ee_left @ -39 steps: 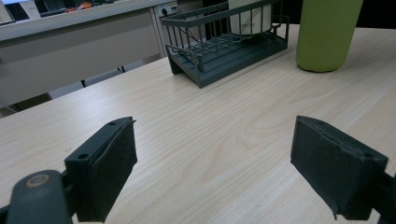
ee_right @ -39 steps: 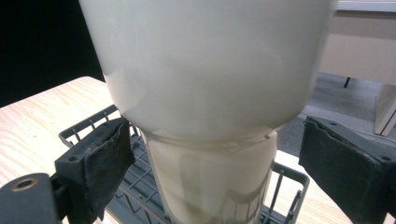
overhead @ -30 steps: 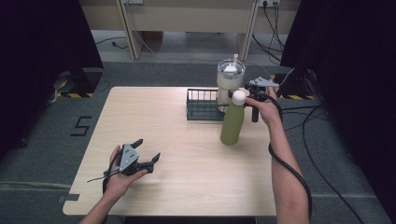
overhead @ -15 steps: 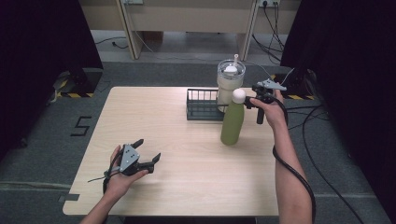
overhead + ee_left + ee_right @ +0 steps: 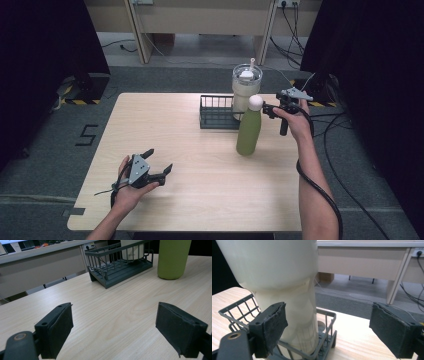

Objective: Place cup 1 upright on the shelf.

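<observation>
Right gripper (image 5: 267, 110) is up near the far right of the worktop (image 5: 165, 125), just beside the white cap of the green bottle (image 5: 248, 131) and w/ the big cream tumbler (image 5: 246, 90) right behind. The tumbler stands upright in the right end of the dark wire basket (image 5: 216, 113), prob. parked there so it stays put; the bottle stands upright on bare wood just in front of the basket's right end, apart from it, so it's free to grab from the side.

In the right gripper view the jaws are spread wide w/ nothing between the pads; the tumbler (image 5: 287, 290) sits close ahead, toward the left pad, not touched as far as I can tell. So: released, holding nothing, likely lining up on the tumbler or bottle.

Left gripper (image 5: 159, 165) rests low at the near left, well apart from everything. Jaws wide apart, empty, pads over bare wood; in its view the bottle (image 5: 173, 258) and basket (image 5: 120, 265) are far ahead. Looks idle, waiting its turn.
</observation>
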Motion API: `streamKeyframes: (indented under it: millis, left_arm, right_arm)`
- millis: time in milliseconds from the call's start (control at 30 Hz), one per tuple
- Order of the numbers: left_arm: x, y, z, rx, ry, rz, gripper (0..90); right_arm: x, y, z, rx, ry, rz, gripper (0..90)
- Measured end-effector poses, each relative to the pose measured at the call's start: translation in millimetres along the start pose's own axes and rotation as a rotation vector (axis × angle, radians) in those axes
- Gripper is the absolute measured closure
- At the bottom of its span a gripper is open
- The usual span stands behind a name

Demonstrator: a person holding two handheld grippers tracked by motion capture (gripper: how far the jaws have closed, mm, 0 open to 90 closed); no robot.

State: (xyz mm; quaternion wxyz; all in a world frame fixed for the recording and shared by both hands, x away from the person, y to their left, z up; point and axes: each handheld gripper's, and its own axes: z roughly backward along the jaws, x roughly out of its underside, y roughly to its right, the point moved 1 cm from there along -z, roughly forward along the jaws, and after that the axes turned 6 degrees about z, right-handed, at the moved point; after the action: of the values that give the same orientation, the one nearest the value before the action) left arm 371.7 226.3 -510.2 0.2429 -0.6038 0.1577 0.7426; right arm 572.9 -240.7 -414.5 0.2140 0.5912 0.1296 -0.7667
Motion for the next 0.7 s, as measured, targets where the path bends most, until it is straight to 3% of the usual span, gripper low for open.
streamKeyframes:
  millis: [700]
  left_arm:
    - [-9.4, 0.9, 2.2, -0.013, 0.030, -0.013, 13.4]
  right_arm:
    - [22.6, -16.8, 62.2, 0.177, 0.031, 0.014, 13.3]
